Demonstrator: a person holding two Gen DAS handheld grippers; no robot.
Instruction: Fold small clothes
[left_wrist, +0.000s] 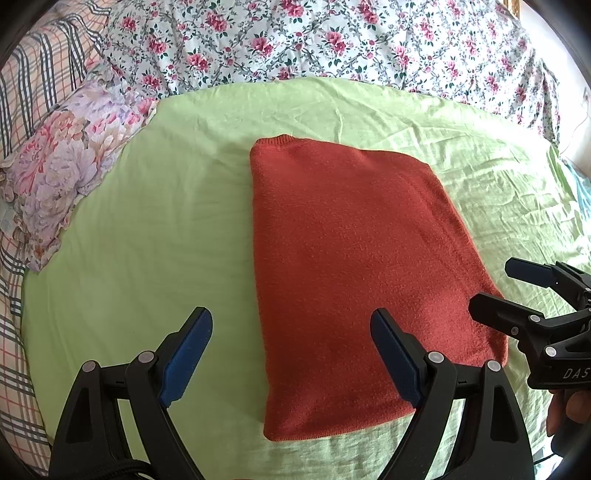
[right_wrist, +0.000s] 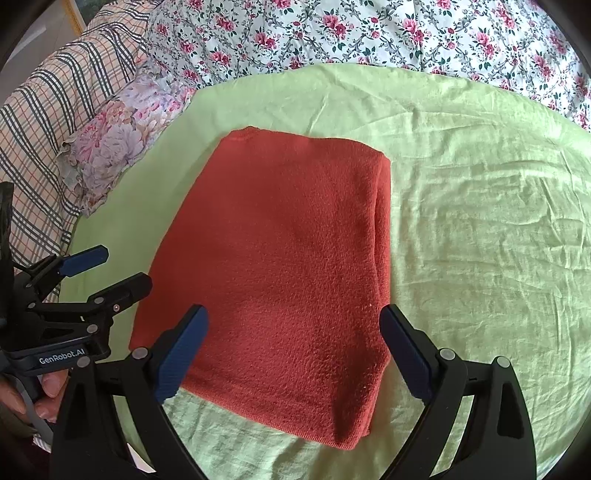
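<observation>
Nearest the left wrist camera, the left gripper (left_wrist: 291, 330) hangs with its jaws spread wide and nothing between them; its right blue pad sits over the near part of the red sweater (left_wrist: 354, 266), its left pad over bare sheet. In the right wrist view, the right gripper (right_wrist: 293, 328) is likewise released and empty, its jaws straddling the near edge of the sweater without pinching it. Each gripper shows at the edge of the other's view, also open, with fingers (right_wrist: 51, 384) of a hand wrapped round the left one's handle.

The sweater lies folded into a neat rectangle, flat on the light green sheet (left_wrist: 147, 229), with a ribbed edge at its far end. The right side looks like a stack of layers, though the fisheye blurs it.

Beyond the sweater's left side, a floral pillow (left_wrist: 62, 170) rests at the sheet's edge against a plaid blanket (left_wrist: 33, 74). Farthest back, a white quilt with pink flowers (left_wrist: 332, 40) runs across the bed.
</observation>
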